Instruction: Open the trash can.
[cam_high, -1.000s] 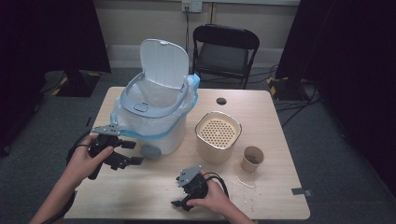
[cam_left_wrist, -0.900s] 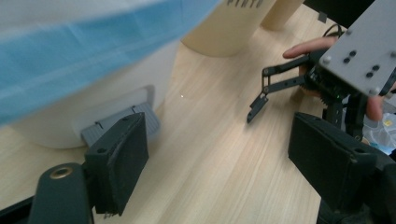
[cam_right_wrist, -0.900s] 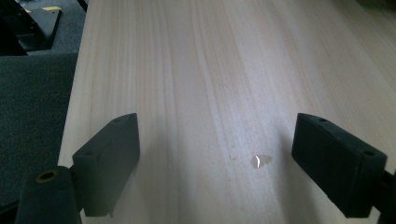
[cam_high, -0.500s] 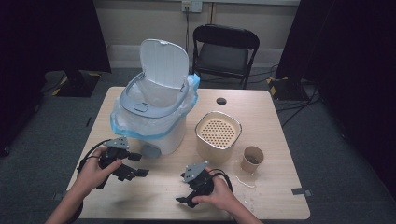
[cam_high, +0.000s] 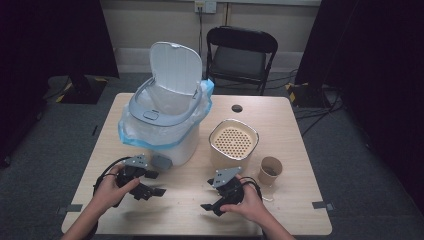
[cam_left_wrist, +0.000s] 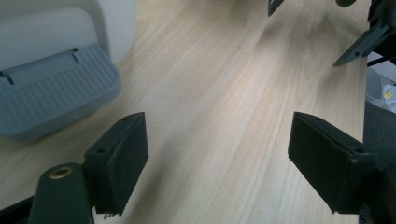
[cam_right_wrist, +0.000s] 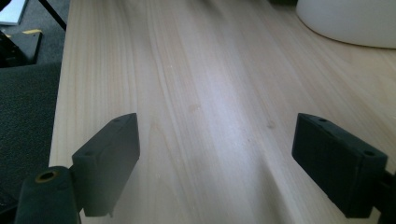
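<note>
A white pedal bin stands at the table's back left, lid up, lined with a blue-edged bag; its grey pedal faces the near side. My left gripper rests low over the table just in front of the pedal, jaws open and empty. In the left gripper view the left gripper frames bare wood, the pedal to its left. My right gripper hovers near the front edge, pointing left, open and empty. In the right gripper view the right gripper has only tabletop between its pads.
A cream container with a perforated insert stands right of the bin, with a brown paper cup beside it. A black chair is behind the table. The right gripper's jaws show in the left gripper view.
My left gripper has come down from the bag's edge to the table in front of the pedal. My right gripper has shifted a little to the right.
</note>
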